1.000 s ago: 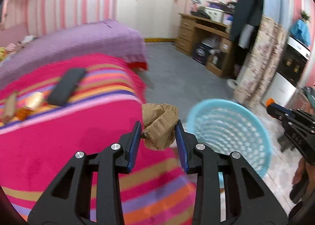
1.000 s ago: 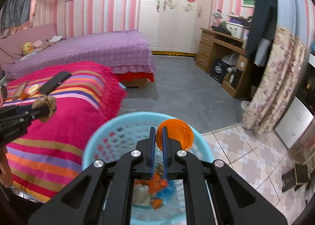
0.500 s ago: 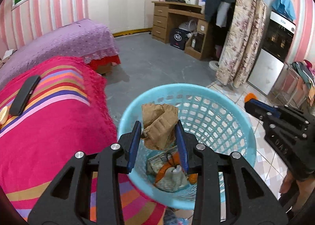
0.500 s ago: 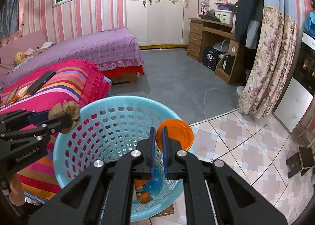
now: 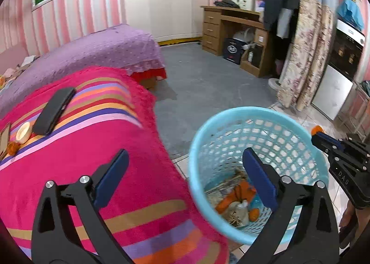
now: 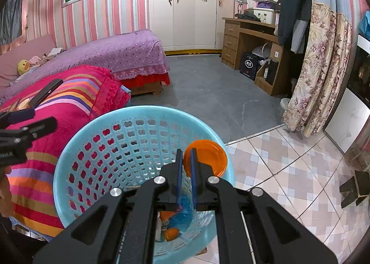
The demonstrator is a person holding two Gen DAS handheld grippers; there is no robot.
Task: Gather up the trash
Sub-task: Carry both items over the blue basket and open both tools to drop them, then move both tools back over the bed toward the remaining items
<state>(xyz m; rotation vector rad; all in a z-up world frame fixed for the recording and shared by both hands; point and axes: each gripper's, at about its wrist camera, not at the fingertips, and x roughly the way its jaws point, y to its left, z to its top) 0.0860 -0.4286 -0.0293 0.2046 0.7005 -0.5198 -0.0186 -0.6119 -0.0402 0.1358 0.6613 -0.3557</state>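
Two grippers over one blue basket, and the left gripper has just been opening: its jaws stand wide now with nothing between them, one finger over the striped pink blanket, the other over the basket's mouth. Down in the basket lies the trash (orange scraps, crumpled paper, something pale). The right gripper is clamped narrow on the rim of an orange lid, holding it right at the basket's far rim. On the blanket, well apart from the basket, a black remote lies flat, with a small round thing just beside it.
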